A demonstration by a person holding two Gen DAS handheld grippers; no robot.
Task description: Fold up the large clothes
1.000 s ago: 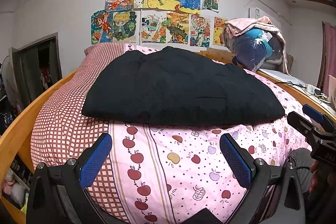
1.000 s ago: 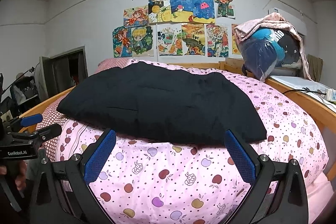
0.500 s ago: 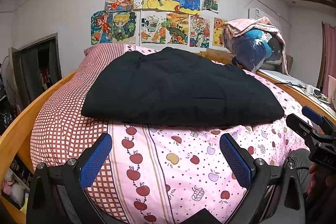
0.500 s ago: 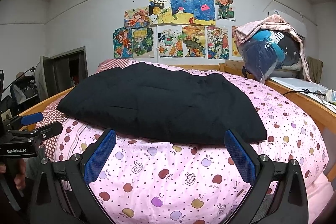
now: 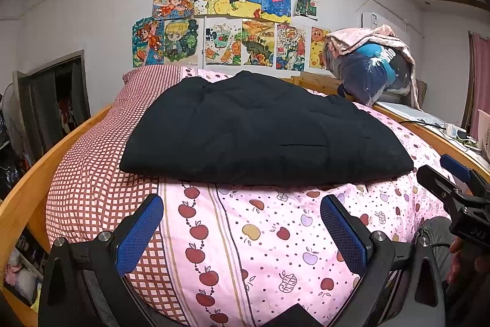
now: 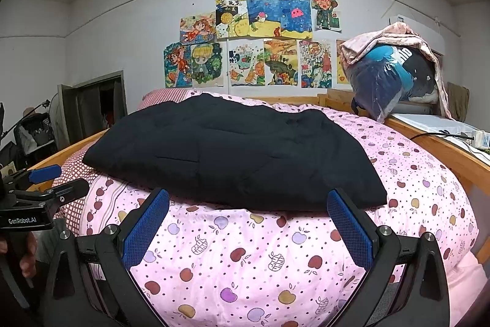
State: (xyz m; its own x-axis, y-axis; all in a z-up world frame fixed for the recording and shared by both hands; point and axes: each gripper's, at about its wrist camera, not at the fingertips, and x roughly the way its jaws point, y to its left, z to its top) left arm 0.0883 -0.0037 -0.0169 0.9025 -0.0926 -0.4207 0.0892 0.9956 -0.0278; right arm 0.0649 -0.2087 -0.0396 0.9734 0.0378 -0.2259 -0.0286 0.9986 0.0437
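Note:
A large black padded garment (image 5: 263,131) lies folded flat on the bed, also in the right wrist view (image 6: 232,149). My left gripper (image 5: 242,201) is open and empty, held just short of the garment's near edge above the quilt. My right gripper (image 6: 248,198) is open and empty, also just before the near edge. The right gripper shows at the right edge of the left wrist view (image 5: 453,183). The left gripper shows at the left edge of the right wrist view (image 6: 46,183).
The bed has a pink apple-print quilt (image 6: 275,259) and a red checked part (image 5: 98,173), inside a wooden frame (image 5: 27,189). A plastic bag of clothes (image 6: 392,81) sits at the back right. A cable and small items lie on the right ledge (image 6: 444,137).
Both grippers have shifted only slightly; the garment sits a touch lower in the right wrist view. Nothing was taken hold of.

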